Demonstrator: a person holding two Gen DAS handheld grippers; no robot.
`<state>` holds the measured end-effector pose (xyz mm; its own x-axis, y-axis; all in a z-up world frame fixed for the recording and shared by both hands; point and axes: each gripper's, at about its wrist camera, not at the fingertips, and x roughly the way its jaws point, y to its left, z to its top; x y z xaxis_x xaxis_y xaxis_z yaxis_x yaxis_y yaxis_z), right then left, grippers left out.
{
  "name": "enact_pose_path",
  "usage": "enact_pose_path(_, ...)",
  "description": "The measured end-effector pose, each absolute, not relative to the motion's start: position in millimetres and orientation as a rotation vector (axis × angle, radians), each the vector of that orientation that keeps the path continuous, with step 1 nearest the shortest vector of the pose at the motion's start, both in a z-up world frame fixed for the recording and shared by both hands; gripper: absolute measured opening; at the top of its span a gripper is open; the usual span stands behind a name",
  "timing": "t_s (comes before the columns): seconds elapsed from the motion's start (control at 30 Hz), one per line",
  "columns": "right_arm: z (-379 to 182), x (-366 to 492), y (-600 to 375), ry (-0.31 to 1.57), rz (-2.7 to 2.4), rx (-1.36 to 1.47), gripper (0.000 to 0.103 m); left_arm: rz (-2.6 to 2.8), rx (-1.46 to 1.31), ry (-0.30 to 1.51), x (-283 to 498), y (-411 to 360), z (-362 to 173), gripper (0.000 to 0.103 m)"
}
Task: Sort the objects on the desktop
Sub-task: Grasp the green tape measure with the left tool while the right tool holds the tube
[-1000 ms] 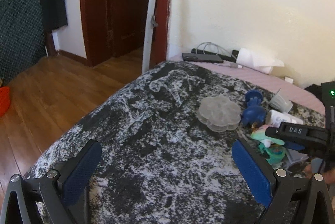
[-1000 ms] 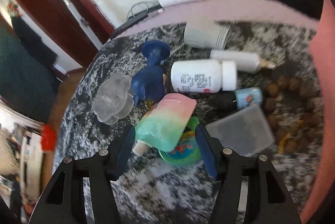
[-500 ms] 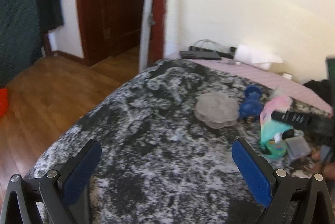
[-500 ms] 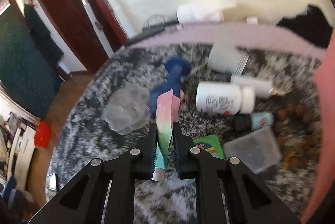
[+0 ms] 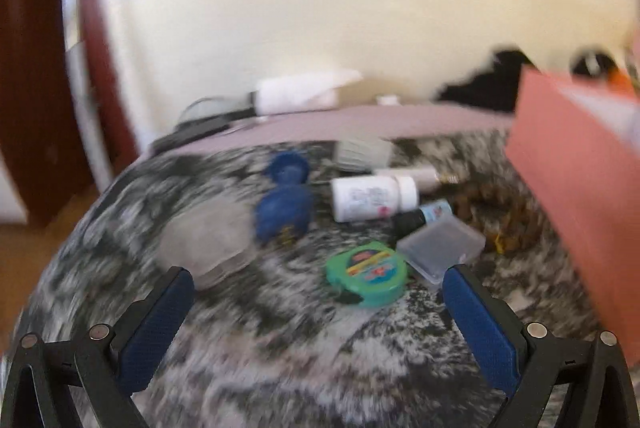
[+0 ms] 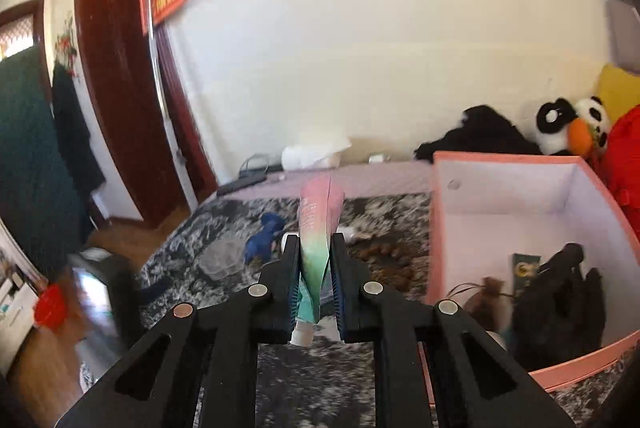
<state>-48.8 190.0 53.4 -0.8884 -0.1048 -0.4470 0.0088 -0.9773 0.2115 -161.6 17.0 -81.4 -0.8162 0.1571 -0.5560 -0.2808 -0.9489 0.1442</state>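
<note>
My right gripper (image 6: 315, 268) is shut on a pink-to-green tube (image 6: 318, 228) and holds it upright above the table, left of the pink box (image 6: 480, 172). My left gripper (image 5: 318, 302) is open and empty, low over the speckled tabletop (image 5: 280, 348). Ahead of it lie a green round case (image 5: 366, 280), a clear flat case (image 5: 442, 248), a white pill bottle (image 5: 372, 197), a small dark bottle (image 5: 420, 218), a blue toy (image 5: 284, 204) and a clear flower-shaped dish (image 5: 208, 240).
The pink box (image 5: 580, 196) stands at the right; inside it lie dark items and a small brown pouch (image 6: 490, 290). Brown beads (image 5: 496, 204) lie beside it. A pale cup (image 5: 362, 150) lies behind the bottles. Plush toys (image 6: 568, 124) sit behind the box.
My right gripper has lifted the tube off the table and swung right toward the pink box. My left gripper has swung right toward the pile of objects; its view is blurred.
</note>
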Motion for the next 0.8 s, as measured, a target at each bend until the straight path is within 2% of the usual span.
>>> enact_pose_path(0.3, 38.8, -63.6, 233.7, -0.449, -2.916, 0.731, 0.016, 2.616, -1.055, 0.500, -229.6, 59.3, -137.4, 0.102)
enact_pose_path(0.4, 34.6, -67.6, 235.8, -0.451, -2.903, 0.734, 0.016, 2.568, -1.147, 0.473, -246.2, 64.0, -147.9, 0.102)
enact_pose_path(0.43, 35.4, -66.8, 236.9, -0.453, -2.904, 0.727, 0.016, 2.558, -1.167, 0.425, -252.1, 61.7, -148.5, 0.100)
enact_pose_path(0.5, 36.9, -65.3, 238.9, -0.458, -2.906, 0.711, 0.016, 2.536, -1.208, 0.327, -263.6, 56.1, -150.0, 0.085)
enact_pose_path(0.53, 37.9, -64.4, 240.2, -0.462, -2.909, 0.704, 0.016, 2.535, -1.206, 0.308, -263.8, 55.4, -149.2, 0.080)
enact_pose_path(0.57, 39.4, -63.1, 242.4, -0.468, -2.914, 0.695, 0.016, 2.544, -1.198, 0.324, -259.1, 56.9, -147.7, 0.071)
enact_pose_path(0.7, 50.1, -55.2, 251.9, -0.483, -2.939, 0.641, 0.016, 2.538, -1.208, 0.354, -232.3, 60.1, -141.9, 0.070)
enact_pose_path(0.8, 63.9, -41.0, 260.9, -0.476, -2.982, 0.571, 0.016, 2.532, -1.225, 0.313, -205.0, 58.7, -127.9, 0.070)
